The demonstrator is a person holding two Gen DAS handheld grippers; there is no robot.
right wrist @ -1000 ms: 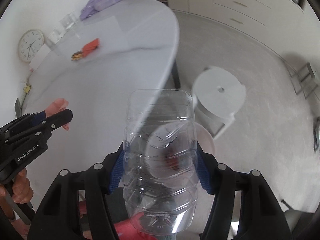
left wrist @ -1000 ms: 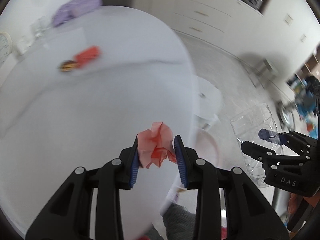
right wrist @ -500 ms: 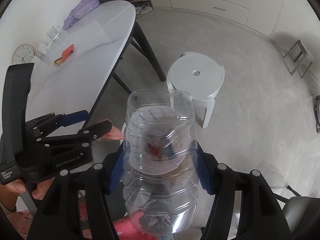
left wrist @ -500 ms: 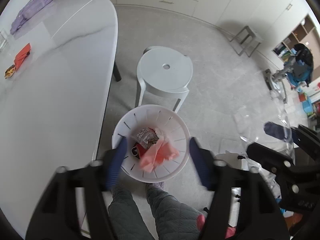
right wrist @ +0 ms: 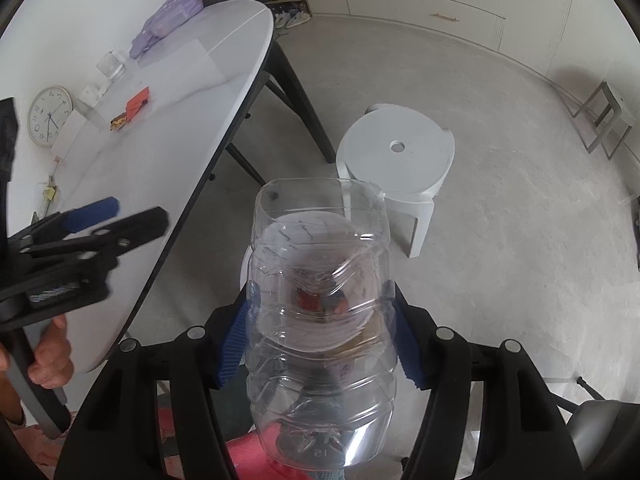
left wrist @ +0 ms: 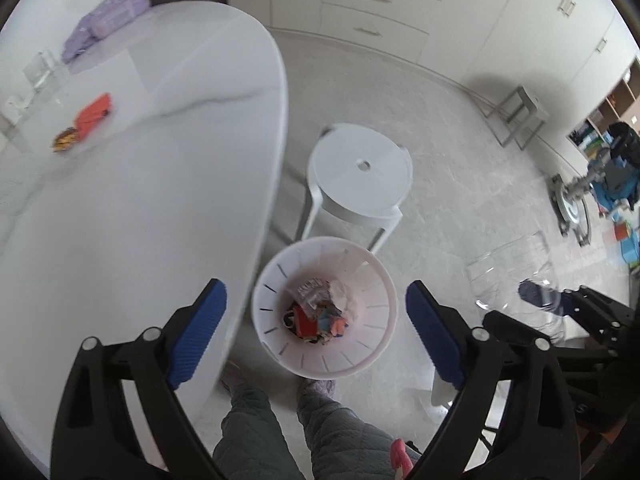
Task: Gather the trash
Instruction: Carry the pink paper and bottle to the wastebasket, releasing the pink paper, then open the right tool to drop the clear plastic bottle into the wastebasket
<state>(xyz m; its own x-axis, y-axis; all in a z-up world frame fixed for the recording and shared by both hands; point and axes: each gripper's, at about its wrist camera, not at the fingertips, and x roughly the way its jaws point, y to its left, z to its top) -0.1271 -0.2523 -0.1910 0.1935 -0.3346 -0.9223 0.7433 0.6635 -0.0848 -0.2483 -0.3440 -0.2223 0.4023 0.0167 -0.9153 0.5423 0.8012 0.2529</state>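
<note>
The left gripper (left wrist: pixel 316 336) had just been opening; its jaws stood wide apart with nothing between them. 1 second earlier it had pinched a pink paper wad over the table (left wrist: pixel 132 184); now that wad lay in the white bin (left wrist: pixel 376 344) on the floor, directly below the gripper, among other trash (left wrist: pixel 320 314). The right gripper (right wrist: pixel 320 340) was clamped on a clear bottle (right wrist: pixel 320 320), as before. The bottle base showed a moulded "19". The left tool's label was blurred here. On the table at 10 o'clock lay an orange wrapper (left wrist: pixel 94 114) and a purple pack (left wrist: pixel 106 34). A white stool (left wrist: pixel 360 176) stood at 12 o'clock of the bin on grey floor; cream drawers lined the far wall. A clock (right wrist: pixel 50 116) leaned at the table's far side.
</note>
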